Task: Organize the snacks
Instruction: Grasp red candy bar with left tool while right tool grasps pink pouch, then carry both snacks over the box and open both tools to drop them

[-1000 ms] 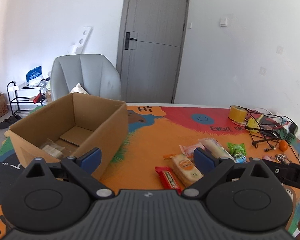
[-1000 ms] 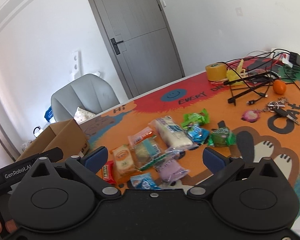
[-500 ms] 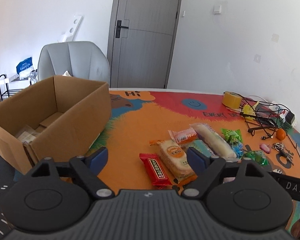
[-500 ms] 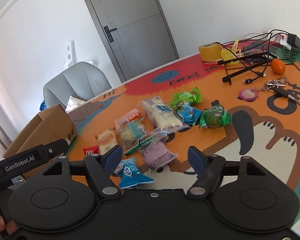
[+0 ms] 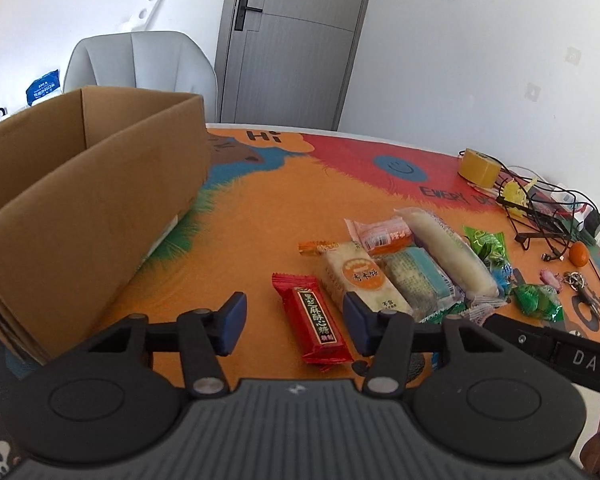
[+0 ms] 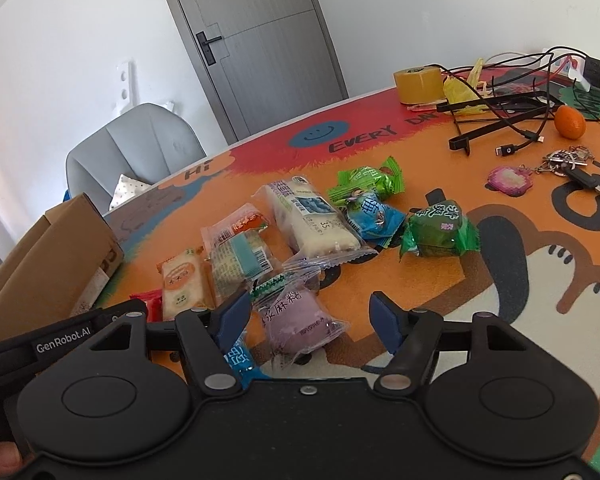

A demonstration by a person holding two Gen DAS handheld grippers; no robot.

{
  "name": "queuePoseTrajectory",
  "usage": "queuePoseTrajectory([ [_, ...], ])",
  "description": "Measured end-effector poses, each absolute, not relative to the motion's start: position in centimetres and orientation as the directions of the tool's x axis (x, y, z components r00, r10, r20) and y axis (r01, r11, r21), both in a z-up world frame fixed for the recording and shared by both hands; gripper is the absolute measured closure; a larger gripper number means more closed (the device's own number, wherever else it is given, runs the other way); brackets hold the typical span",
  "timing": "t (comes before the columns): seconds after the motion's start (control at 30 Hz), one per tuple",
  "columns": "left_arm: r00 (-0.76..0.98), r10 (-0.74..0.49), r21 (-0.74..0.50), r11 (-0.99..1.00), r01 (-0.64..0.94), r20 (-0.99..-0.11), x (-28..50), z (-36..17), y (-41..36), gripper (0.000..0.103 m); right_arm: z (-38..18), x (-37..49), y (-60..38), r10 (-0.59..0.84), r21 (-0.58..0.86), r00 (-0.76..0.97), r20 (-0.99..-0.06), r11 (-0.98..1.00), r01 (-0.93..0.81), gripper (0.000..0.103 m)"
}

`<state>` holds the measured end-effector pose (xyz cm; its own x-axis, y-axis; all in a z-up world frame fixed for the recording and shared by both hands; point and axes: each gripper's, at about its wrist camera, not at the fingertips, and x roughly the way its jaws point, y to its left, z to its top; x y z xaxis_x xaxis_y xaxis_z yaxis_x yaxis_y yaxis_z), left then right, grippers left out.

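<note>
Left gripper (image 5: pixel 292 322): jaws spread, nothing held, poised over red foil-wrapped candy bar (image 5: pixel 315 322).
Right gripper (image 6: pixel 310 316): released, straddling clear packet of purple mochi (image 6: pixel 296 320).
Progress: barely begun; wrapped snacks lying loose on orange cartoon mat (image 5: pixel 260 220).
Room: open mat reaching tall-walled brown cardboard box (image 5: pixel 88 196); cables far right.

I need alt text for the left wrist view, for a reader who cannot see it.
The open left gripper hovers low over a red snack bar lying on a colourful orange mat. More wrapped snacks lie to the right of the bar, and an open cardboard box stands on the left.
</note>
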<state>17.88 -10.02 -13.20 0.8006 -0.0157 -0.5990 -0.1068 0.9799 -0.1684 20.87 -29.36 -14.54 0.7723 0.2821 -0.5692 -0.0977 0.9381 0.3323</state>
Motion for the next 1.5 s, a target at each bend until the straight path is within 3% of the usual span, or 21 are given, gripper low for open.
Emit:
queuePoseTrajectory([
  [0.17, 0.782, -0.016, -0.159, 0.982, -0.106, -0.623, 18.7, -14.1, -10.5, 0.053, -15.1, 21.2, -28.2, 0.272, 0.293, 0.76, -0.59, 0.949, -0.113, 0.044],
  [0.33, 0.777, 0.035, -0.106, 0.986, -0.131, -0.628, 18.7, -14.3, -10.8, 0.083, -15.2, 20.7, -27.3, 0.223, 0.224, 0.77, -0.597, 0.969, -0.107, 0.055],
  [0.43, 0.773, 0.025, -0.12, 0.984, -0.131, -0.634, 18.4, -14.1, -10.5, 0.084, -15.1, 20.4, -27.5, 0.241, 0.241, 0.766, -0.596, 0.964, -0.115, 0.067],
  [0.5, 0.773, 0.023, -0.121, 0.984, -0.129, -0.634, 17.9, -14.0, -10.4, 0.084, -15.0, 20.2, -27.7, 0.255, 0.26, 0.76, -0.598, 0.958, -0.117, 0.068],
  [1.5, 0.886, 0.037, -0.167, 0.978, -0.128, -0.461, 12.2, -6.7, -6.8, 0.085, -8.8, 17.1, -26.6, 0.346, 0.355, 0.851, -0.396, 0.912, -0.206, 0.07],
])
